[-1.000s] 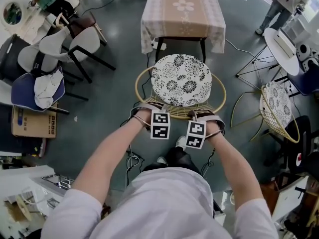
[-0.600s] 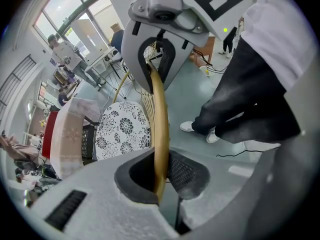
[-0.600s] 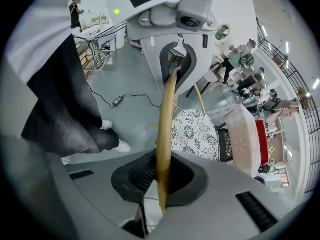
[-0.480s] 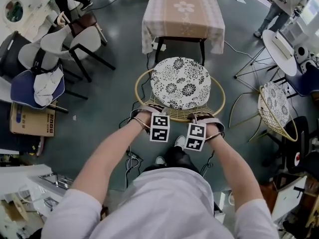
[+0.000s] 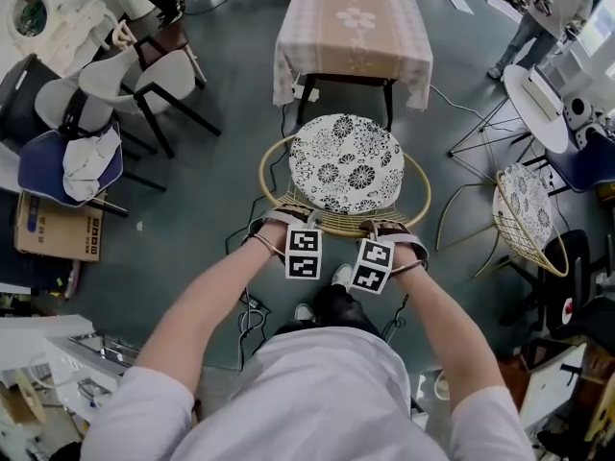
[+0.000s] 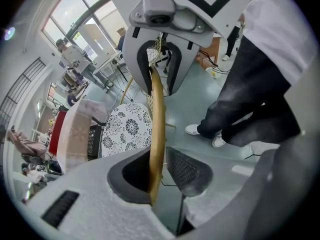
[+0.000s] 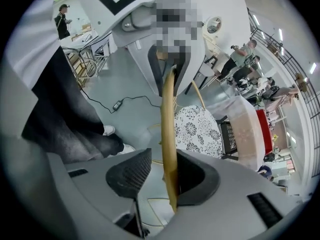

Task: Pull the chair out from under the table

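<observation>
The chair (image 5: 346, 161) stands on the floor (image 5: 221, 176) just in front of the table (image 5: 354, 22), its far edge near the table's front legs. Bare floor lies open to its left, up to a cluster of seats (image 5: 135, 84). To its right a wire seat (image 5: 524, 214) stands near. The person's shoe (image 5: 341, 277) is just behind the near rim (image 5: 338, 221).

The left hand-held gripper (image 5: 291, 221) and right hand-held gripper (image 5: 381, 227) sit on that rim, close together.

The head view hides the jaws under the marker cubes. The left gripper view shows the left hand-held gripper (image 6: 160, 171) with the rim (image 6: 156, 134) against one pad and a gap at the other. The right hand-held gripper (image 7: 160, 176) shows the rim (image 7: 169, 134) the same way. Both jaws have just been opening and no longer clamp.
</observation>
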Motion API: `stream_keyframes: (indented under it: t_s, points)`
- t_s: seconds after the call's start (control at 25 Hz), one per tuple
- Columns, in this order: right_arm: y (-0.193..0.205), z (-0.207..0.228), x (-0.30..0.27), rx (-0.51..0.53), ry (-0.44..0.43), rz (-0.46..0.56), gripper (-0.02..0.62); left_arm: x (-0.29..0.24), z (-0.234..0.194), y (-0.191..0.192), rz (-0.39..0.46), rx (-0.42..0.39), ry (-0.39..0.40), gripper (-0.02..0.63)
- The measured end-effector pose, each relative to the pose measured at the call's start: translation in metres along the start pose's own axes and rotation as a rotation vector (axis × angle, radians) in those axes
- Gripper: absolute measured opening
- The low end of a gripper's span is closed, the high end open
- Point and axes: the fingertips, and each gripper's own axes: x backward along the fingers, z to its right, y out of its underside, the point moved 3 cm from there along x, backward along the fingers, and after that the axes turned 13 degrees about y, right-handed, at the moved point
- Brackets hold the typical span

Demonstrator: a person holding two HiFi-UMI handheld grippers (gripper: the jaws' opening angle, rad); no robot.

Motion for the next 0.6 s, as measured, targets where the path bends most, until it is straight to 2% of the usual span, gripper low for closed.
stream_keyframes:
  t_s: [0.2, 0.4, 0.6]
  points:
    - [-0.006, 0.007, 0.009, -0.021, 0.057, 0.022, 0.112, 0.013, -0.004, -0.003, 0.057, 0.078, -0.038, 0.089]
    - [-0.009, 0.010, 0.019, -0.065, 0.101, 0.034, 0.112, 0.020, 0.001, -0.003, 0.081, 0.104, -0.068, 0.089]
    - [-0.009, 0.010, 0.034, -0.119, 0.127, 0.039, 0.112, 0.031, 0.004, -0.006, 0.129, 0.163, -0.098, 0.089]
